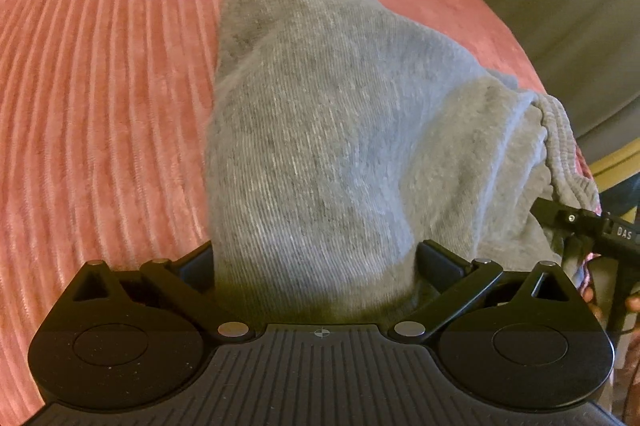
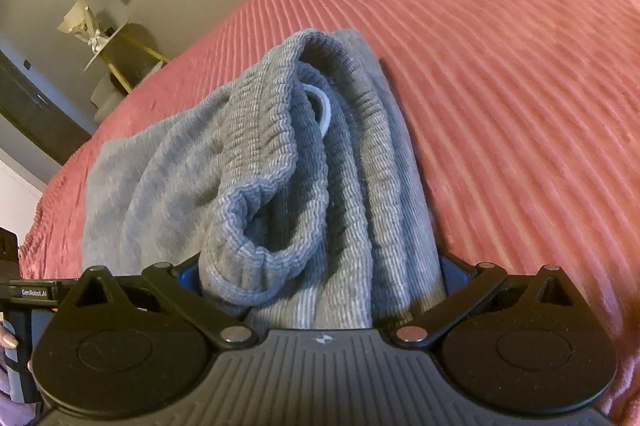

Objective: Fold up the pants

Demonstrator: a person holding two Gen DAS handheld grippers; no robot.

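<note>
Pink ribbed bedspread (image 1: 100, 85) lies bare around the grey pants (image 1: 320, 125). Left gripper (image 1: 316, 266) clamps a leg; right gripper (image 2: 320, 278) clamps the ribbed waistband (image 2: 272, 145) near the bed edge.

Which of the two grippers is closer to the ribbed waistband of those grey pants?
Right. The right gripper has the ribbed waistband bunched between its jaws. The left gripper clamps smooth fabric of the pants, with the waistband off to its right.

Left gripper (image 1: 316, 266) and right gripper (image 2: 316, 274) — both clamped on cloth.
</note>
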